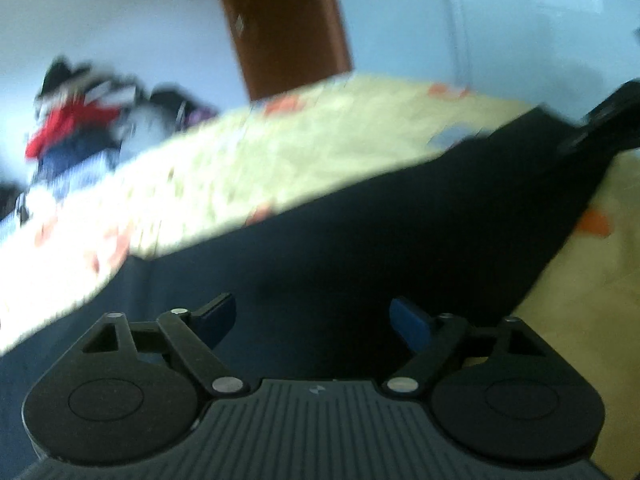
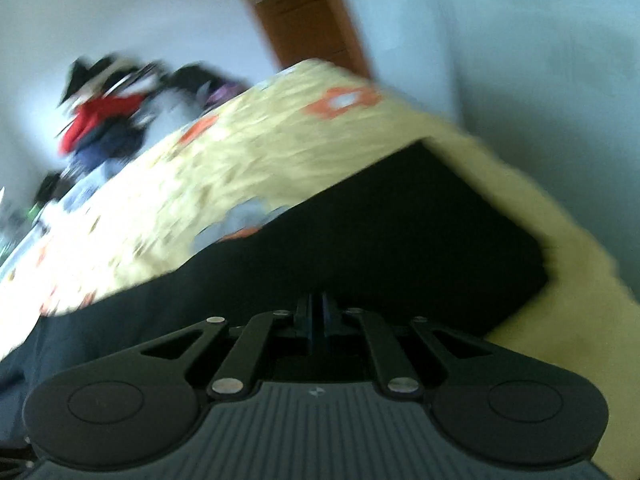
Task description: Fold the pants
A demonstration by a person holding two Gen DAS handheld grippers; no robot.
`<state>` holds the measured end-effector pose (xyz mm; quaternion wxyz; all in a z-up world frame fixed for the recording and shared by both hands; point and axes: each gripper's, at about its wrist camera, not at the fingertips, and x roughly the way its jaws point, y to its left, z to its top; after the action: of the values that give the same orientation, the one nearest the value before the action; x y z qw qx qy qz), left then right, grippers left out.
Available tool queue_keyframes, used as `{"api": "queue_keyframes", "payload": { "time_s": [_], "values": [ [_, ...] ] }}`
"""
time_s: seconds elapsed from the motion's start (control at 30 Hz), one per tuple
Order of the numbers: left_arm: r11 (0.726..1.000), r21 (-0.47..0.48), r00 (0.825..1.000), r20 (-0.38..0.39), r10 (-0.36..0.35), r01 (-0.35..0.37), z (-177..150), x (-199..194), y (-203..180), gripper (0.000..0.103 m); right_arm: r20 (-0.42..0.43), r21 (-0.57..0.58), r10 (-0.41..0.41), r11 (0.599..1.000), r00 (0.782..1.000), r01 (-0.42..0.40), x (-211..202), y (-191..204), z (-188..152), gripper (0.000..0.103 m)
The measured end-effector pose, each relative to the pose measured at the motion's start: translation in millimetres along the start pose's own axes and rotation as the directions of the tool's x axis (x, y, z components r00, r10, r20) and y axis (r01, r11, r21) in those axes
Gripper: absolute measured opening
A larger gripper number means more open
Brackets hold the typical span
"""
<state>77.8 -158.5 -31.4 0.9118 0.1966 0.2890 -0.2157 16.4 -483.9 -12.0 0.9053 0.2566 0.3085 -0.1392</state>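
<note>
Dark navy pants (image 1: 360, 248) lie flat on a yellow bedspread (image 1: 320, 140) with orange flowers. My left gripper (image 1: 312, 320) hovers low over the cloth, its blue pads (image 1: 412, 324) wide apart with nothing between them. In the right wrist view the pants (image 2: 400, 240) show a squared far corner near the bed's right edge. My right gripper (image 2: 318, 316) is shut just over them, pads pressed together; I see no cloth pinched between them. Both views are blurred.
A heap of red, blue and black clothes (image 1: 76, 128) (image 2: 104, 120) sits at the bed's far left. A brown wooden door (image 1: 280, 20) and pale walls stand behind. A black blurred shape (image 1: 612, 112) shows at the pants' far right corner.
</note>
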Motion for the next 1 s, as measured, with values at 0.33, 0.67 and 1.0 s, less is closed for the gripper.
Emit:
{"api": "queue_keyframes", "payload": {
  "time_s": [0.33, 0.67, 1.0],
  "values": [
    [0.993, 0.056, 0.986, 0.135, 0.096, -0.104, -9, -30, 2, 0.090, 0.048, 0.059, 0.007, 0.998, 0.999, -0.010, -34, -21, -19, 0.010],
    [0.939, -0.234, 0.954, 0.100, 0.282, -0.253, -40, -47, 73, 0.091, 0.073, 0.445, 0.090, 0.889, 0.993, -0.114, -53, -91, -39, 0.010],
    [0.922, -0.237, 0.931, 0.128, 0.342, -0.306, -59, -60, 75, 0.093, 0.121, 0.581, 0.153, 0.790, 0.981, -0.195, -40, -100, -49, 0.010]
  ]
}}
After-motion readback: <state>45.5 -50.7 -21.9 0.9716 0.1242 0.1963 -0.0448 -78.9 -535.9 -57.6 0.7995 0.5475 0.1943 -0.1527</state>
